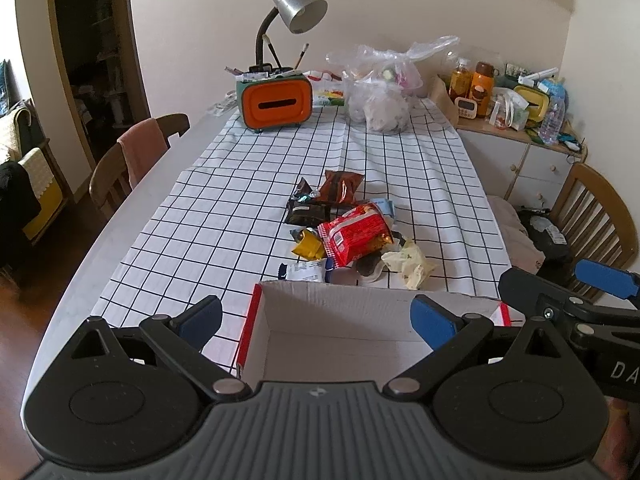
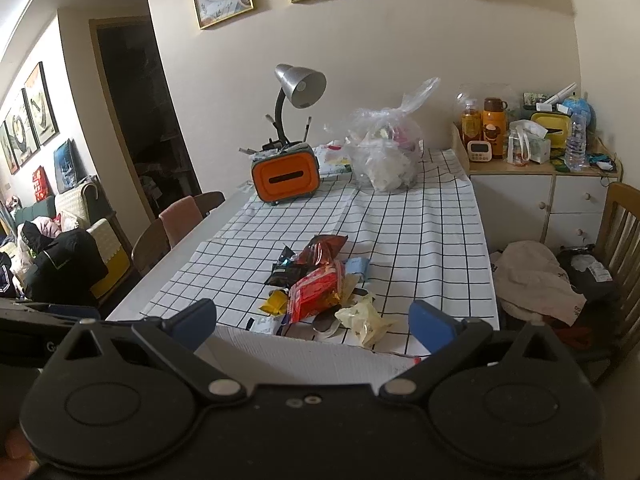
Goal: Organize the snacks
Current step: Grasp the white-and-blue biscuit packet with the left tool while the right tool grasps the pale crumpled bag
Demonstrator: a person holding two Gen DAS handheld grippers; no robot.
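A pile of snack packets lies on the checked tablecloth: a red packet (image 1: 356, 236) on top, dark brown packets (image 1: 340, 188) behind, a yellow one (image 1: 310, 245) at left and a pale wrapper (image 1: 410, 264) at right. The red packet (image 2: 314, 294) and pale wrapper (image 2: 362, 318) also show in the right wrist view. An empty white cardboard box (image 1: 344, 312) with red sides stands in front of the pile; its far wall (image 2: 304, 354) shows in the right wrist view. My left gripper (image 1: 318, 320) is open and empty above the box. My right gripper (image 2: 312, 322) is open and empty near the box; it also shows in the left wrist view (image 1: 520, 298).
An orange tissue box (image 1: 276, 104) with a desk lamp (image 1: 298, 8) and a clear plastic bag (image 1: 380, 88) stand at the table's far end. Wooden chairs stand at left (image 1: 132, 160) and right (image 1: 592, 216). A white cabinet (image 2: 548, 196) with bottles is at the right.
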